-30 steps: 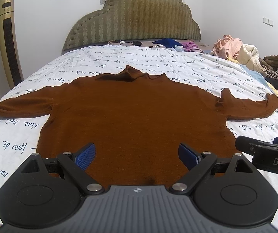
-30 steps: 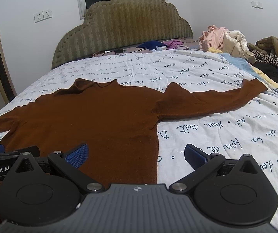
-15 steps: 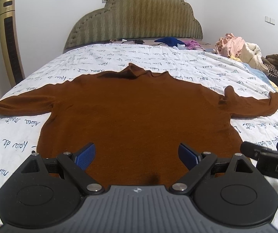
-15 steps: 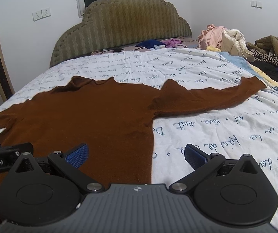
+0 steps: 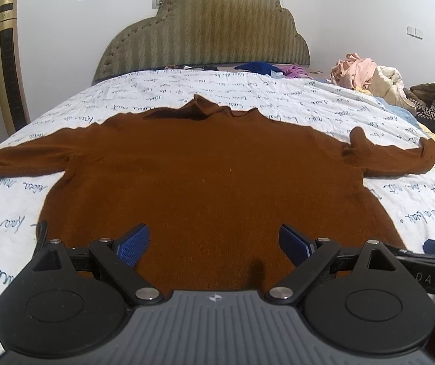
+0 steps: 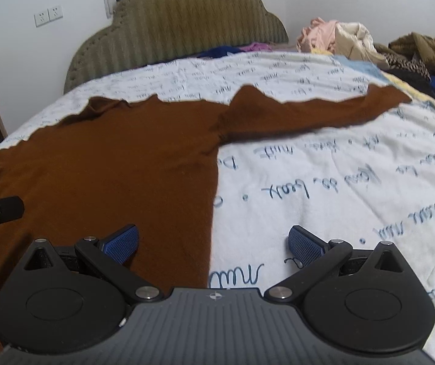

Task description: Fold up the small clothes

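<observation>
The left gripper (image 5: 214, 240) hangs with its jaws wide apart above the hem of the brown sweater (image 5: 211, 176). The sweater lies flat on the bed (image 5: 415, 210), sleeves spread. The right gripper (image 6: 214, 243) is wide open too, over the sweater's right edge.

The brown sweater (image 5: 211, 176) is a matt, fine knit with a faintly fuzzy surface. It lies on a soft white cotton-like bedsheet (image 6: 324, 182) printed with blue script. The left gripper (image 5: 214, 243) is matt black plastic, with ribbed grey housing, shiny metal pivot pins and textured blue pads (image 5: 135, 245). At 12 o'clock, the headboard (image 5: 205, 30) shows ribbed, woven upholstery.
</observation>
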`<state>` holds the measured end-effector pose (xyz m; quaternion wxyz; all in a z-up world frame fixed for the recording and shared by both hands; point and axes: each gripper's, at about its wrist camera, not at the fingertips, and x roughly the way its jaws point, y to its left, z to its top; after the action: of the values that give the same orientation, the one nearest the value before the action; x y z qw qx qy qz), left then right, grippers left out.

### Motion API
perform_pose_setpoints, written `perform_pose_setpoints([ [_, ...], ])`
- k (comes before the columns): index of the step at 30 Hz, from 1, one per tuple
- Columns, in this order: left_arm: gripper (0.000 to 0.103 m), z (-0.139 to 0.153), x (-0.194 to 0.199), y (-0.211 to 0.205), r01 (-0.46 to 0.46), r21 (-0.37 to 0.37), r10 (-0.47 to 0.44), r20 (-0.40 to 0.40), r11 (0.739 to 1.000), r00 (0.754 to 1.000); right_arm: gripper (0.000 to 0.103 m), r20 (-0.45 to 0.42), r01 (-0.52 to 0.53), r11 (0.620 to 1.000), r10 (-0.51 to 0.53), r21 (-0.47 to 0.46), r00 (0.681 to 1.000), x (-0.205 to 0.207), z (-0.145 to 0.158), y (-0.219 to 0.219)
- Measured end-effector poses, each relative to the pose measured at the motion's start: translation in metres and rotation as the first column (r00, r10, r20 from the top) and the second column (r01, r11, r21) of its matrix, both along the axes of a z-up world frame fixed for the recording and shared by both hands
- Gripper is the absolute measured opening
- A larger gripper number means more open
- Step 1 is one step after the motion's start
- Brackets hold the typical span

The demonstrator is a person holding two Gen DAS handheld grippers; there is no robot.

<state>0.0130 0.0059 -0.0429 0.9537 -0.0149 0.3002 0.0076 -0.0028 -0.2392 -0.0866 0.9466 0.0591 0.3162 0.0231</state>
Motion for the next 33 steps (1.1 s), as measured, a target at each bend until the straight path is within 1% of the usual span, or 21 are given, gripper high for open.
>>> perform_pose_setpoints([
  [4, 0.093, -0.011, 0.005, 0.001, -0.01, -0.001, 0.01, -0.014, 1.0, 1.0, 0.103, 0.008, 0.003, 1.0, -0.002, -0.011, 1.0, 0.002, -0.004, 0.002],
  [7, 0.093, -0.021, 0.009, 0.002, -0.029, 0.025, 0.03, -0.033, 0.999, 0.999, 0.103, 0.002, 0.004, 1.0, -0.004, -0.017, 1.0, 0.004, -0.006, 0.003],
  [11, 0.093, -0.028, 0.009, 0.001, -0.036, 0.038, 0.037, -0.023, 0.999, 0.999, 0.103, -0.02, 0.01, 1.0, -0.011, -0.025, 1.0, 0.01, -0.004, 0.005],
  [13, 0.096, -0.031, 0.011, -0.002, -0.037, 0.067, 0.039, -0.028, 0.997, 0.999, 0.103, -0.025, 0.007, 1.0, -0.008, -0.026, 1.0, 0.012, -0.003, 0.006],
  [16, 0.099, -0.033, 0.015, -0.001, -0.046, 0.058, 0.049, -0.041, 0.997, 0.998, 0.103, -0.02, 0.012, 1.0, -0.012, -0.006, 1.0, 0.015, -0.004, 0.002],
  [19, 0.101, -0.034, 0.019, 0.0, -0.057, 0.049, 0.059, -0.055, 0.997, 0.997, 0.103, -0.012, 0.013, 1.0, -0.013, -0.008, 1.0, 0.014, -0.006, 0.001],
  [22, 0.101, -0.035, 0.019, -0.001, -0.059, 0.054, 0.061, -0.055, 0.997, 0.997, 0.103, -0.004, 0.011, 1.0, -0.011, -0.02, 1.0, 0.014, -0.008, 0.004],
  [33, 0.103, -0.036, 0.021, 0.001, -0.064, 0.041, 0.066, -0.057, 0.997, 0.996, 0.103, 0.001, 0.009, 1.0, -0.009, -0.014, 1.0, 0.013, -0.009, 0.004],
])
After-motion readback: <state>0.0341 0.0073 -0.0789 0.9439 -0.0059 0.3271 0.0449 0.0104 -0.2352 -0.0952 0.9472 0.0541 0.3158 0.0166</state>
